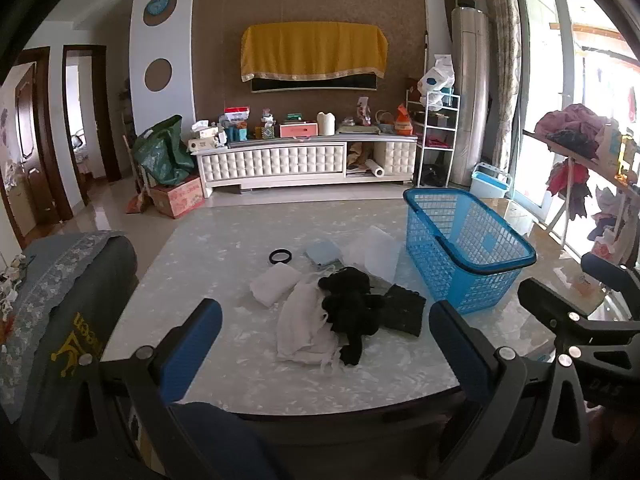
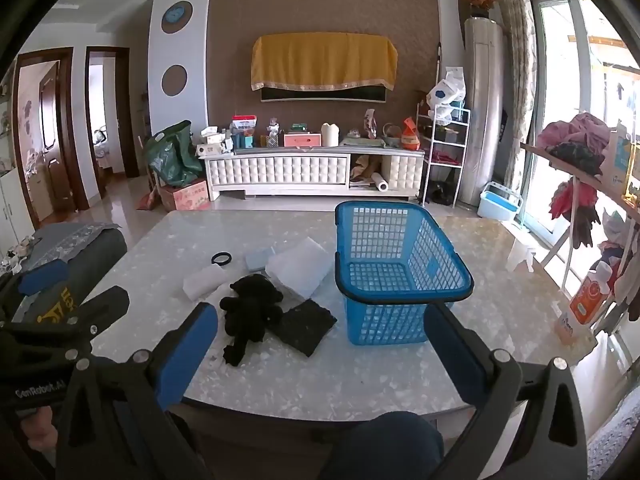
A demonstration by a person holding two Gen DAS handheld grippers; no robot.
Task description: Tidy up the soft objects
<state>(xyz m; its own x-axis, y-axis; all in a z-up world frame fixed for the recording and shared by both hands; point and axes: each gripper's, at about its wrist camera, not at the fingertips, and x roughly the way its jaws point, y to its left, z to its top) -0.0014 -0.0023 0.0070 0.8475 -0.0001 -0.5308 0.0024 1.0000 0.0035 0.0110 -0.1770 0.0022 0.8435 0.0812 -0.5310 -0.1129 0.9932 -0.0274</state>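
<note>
A black plush toy (image 1: pixel 352 312) (image 2: pixel 250 308) lies on a crumpled white cloth (image 1: pixel 300 328) in the middle of the marble table (image 1: pixel 192 288). Around it are a folded white towel (image 1: pixel 274 284), a light blue folded cloth (image 1: pixel 322 252), a white translucent pad (image 1: pixel 376 252) and a black square pad (image 1: pixel 404 310) (image 2: pixel 306 326). A blue plastic basket (image 1: pixel 468 248) (image 2: pixel 400 272) stands empty to their right. My left gripper (image 1: pixel 324 310) and right gripper (image 2: pixel 320 312) both hover over the near table edge, open, nothing between the fingers.
A black ring (image 1: pixel 280 257) lies behind the towel. A chair with a grey cover (image 1: pixel 72 300) stands at the table's left. An orange bottle (image 2: pixel 584 304) and a clothes-laden rack (image 2: pixel 580 168) are on the right. A white TV cabinet (image 1: pixel 280 160) lines the far wall.
</note>
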